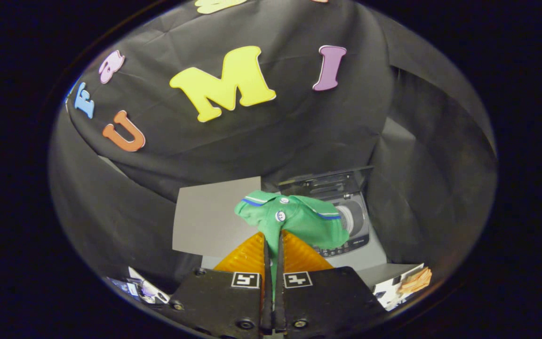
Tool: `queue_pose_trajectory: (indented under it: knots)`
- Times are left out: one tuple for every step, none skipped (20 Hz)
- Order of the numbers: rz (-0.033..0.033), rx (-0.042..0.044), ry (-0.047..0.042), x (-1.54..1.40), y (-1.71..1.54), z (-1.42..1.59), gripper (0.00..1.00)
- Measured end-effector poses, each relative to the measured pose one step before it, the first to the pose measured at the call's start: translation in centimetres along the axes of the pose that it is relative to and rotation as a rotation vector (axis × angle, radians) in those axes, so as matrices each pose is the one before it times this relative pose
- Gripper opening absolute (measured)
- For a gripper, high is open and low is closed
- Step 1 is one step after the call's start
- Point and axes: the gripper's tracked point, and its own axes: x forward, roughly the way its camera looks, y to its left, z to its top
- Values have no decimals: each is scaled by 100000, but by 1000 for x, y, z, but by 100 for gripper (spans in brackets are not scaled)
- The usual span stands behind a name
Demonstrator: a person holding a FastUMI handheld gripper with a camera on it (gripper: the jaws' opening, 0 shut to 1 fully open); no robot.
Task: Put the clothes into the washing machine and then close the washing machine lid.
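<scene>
Black cloth walls wrap the booth, with a grey panel [214, 216] standing on the far left. To its right sits the washing machine [353, 235], lid [330, 181] raised and drum open. The gripper [273, 242] has its jaws pressed together, pinching a green shirt [299, 219] that bunches just ahead, hanging before the machine.
</scene>
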Motion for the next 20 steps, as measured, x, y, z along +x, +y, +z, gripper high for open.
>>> queue_pose_trajectory:
  knots:
    - [824, 31, -728, -104, -511, -413, 6]
    - [1069, 178, -279, 51, -532, -147, 6]
    - [338, -288, 286, 97, -681, -208, 6]
    - [933, -563, -180, 217, -639, 1, 6]
    - [839, -1343, -65, 374, -653, -138, 6]
    - [636, -848, 215, 544, -717, -55, 5]
    - [1049, -1237, 566, 419, -584, -97, 6]
    - [1186, -1950, 597, 605, -607, -4, 5]
    - [742, -2313, 298, 941, -606, 112, 6]
    - [1292, -2903, 78, 989, -556, 415, 6]
    - [863, -1052, 826, 1086, -599, 296, 6]
    - [1510, -1912, 388, 758, -428, 362, 5]
    - [132, -993, 229, 1122, -908, 188, 5]
    - [-414, -1936, 489, 1117, -1016, 169, 6]
    - [-337, -1036, 622, 978, -907, -213, 6]
    - [676, -534, 1511, 1012, -941, -78, 6]
    - [878, -101, 1441, 763, -606, -245, 5]
    - [560, 146, 1064, 981, -422, 2, 6]
    - [41, -910, 900, 1080, -892, -346, 6]
    - [-861, 434, 762, 852, -983, -139, 6]
